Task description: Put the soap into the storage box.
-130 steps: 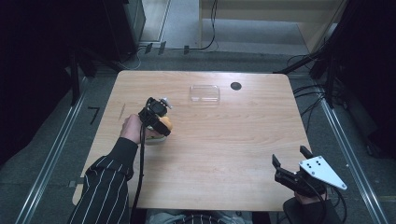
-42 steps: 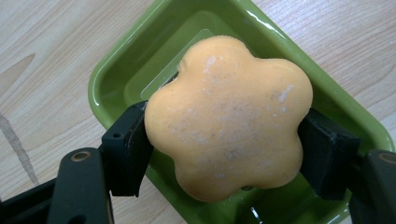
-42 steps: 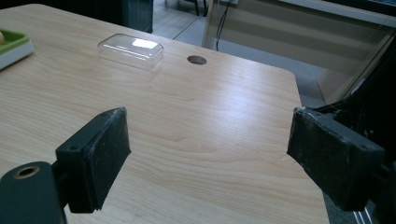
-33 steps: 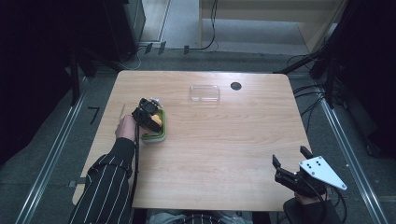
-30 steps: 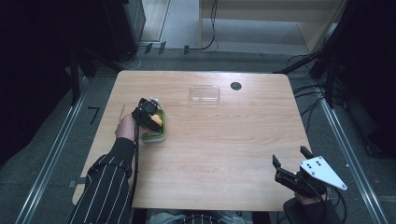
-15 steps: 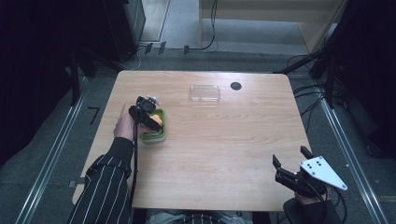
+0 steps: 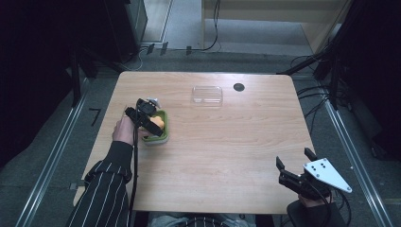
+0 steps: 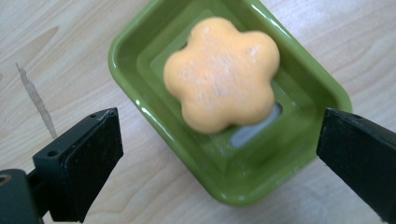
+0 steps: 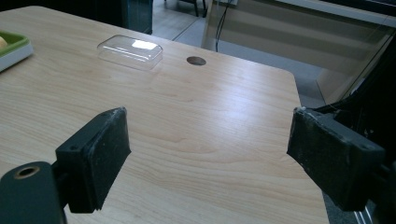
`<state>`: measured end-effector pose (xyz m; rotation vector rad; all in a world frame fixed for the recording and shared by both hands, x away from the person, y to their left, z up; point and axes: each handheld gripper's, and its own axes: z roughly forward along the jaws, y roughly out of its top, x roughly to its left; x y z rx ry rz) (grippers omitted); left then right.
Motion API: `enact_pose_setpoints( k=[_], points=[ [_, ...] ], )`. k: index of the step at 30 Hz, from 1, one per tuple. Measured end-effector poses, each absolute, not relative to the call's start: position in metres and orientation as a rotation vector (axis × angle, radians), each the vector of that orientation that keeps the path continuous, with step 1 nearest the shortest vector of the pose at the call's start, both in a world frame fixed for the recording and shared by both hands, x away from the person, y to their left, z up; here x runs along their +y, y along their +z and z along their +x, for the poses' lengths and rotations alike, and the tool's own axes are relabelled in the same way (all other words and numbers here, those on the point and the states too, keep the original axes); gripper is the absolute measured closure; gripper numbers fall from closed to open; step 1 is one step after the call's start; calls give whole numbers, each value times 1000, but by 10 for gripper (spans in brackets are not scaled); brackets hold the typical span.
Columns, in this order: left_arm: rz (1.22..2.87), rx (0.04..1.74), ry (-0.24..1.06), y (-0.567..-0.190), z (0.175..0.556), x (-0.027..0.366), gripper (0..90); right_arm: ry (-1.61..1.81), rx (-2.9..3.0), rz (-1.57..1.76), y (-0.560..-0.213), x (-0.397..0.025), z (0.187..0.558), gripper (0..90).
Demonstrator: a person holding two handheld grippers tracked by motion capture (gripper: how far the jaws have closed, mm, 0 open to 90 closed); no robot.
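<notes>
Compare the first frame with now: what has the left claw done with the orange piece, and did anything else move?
The left claw held the orange flower-shaped piece just above the table; that piece now lies in the green dish, and the claw stands open over it, drawn slightly back toward the person. The right claw, open at the near right corner, and the clear lid stayed put.

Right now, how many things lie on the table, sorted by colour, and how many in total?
Green: 1, the soap dish
Orange: 1, the flower-shaped soap lying in that dish
Clear: 1, the plastic lid near the table's far edge
Total: 3
</notes>
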<state>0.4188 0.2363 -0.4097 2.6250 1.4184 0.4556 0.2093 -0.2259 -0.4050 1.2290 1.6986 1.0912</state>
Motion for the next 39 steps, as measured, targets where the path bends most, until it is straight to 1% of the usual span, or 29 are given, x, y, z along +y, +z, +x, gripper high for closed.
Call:
enact_pose_setpoints(
  k=[12, 16, 23, 36, 39],
  points=[
    [2669, 1426, 423, -408, 392, 238, 0, 1094, 1699, 1225, -405, -226, 210, 133],
    [2683, 1438, 383, -411, 385, 240, 0, 1095, 1697, 1228, -405, -226, 210, 133],
    [2686, 1454, 362, -413, 370, 245, 0, 1095, 1697, 1228, -405, -226, 210, 133],
    [2725, 1461, 306, -424, 339, 251, 0, 1095, 1697, 1228, -405, -226, 210, 133],
    [2743, 1460, 276, -428, 332, 252, 0, 1096, 1699, 1223, -405, -226, 210, 133]
  ],
)
